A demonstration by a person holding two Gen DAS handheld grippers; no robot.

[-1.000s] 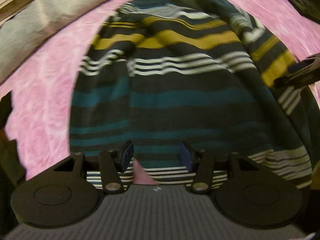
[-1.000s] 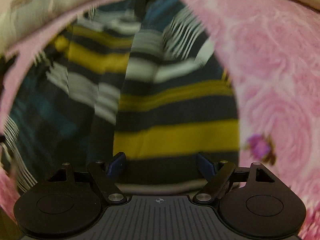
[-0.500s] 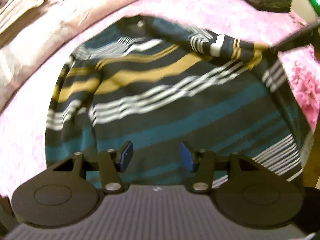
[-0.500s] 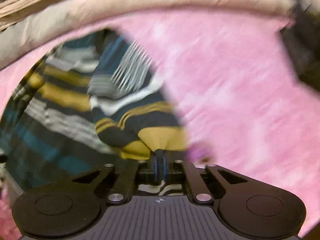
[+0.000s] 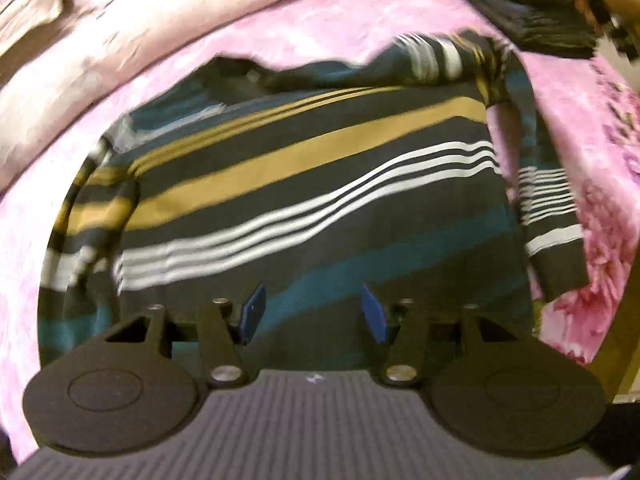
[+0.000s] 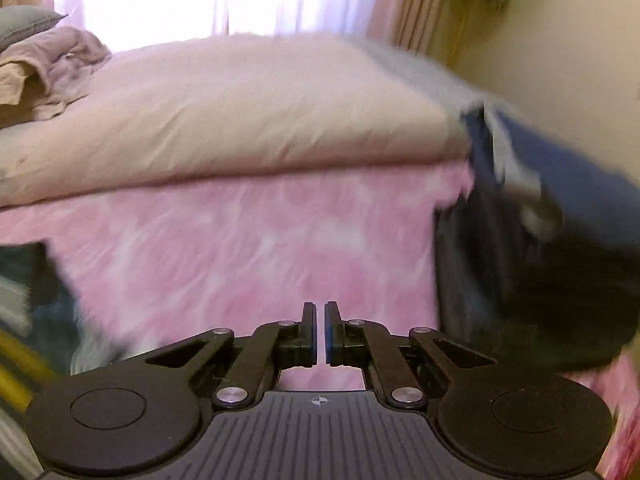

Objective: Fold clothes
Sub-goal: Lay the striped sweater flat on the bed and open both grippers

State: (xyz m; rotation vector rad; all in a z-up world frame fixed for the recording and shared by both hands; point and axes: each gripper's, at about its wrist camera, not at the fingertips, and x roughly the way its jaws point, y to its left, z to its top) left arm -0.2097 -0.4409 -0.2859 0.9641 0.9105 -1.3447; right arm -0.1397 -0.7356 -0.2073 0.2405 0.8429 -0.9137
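- The right gripper (image 6: 320, 334) has let the sleeve go; its fingers are now together, empty.
- The left gripper (image 5: 313, 312) has fingers apart over the striped sweater (image 5: 304, 200), which lies spread on the pink bed (image 5: 328, 20).

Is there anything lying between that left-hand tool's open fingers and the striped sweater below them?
Nothing visible. The left gripper hangs with its fingers apart directly over the striped sweater, which lies spread on the pink blanket. No other cloth or object crosses the gap between them.
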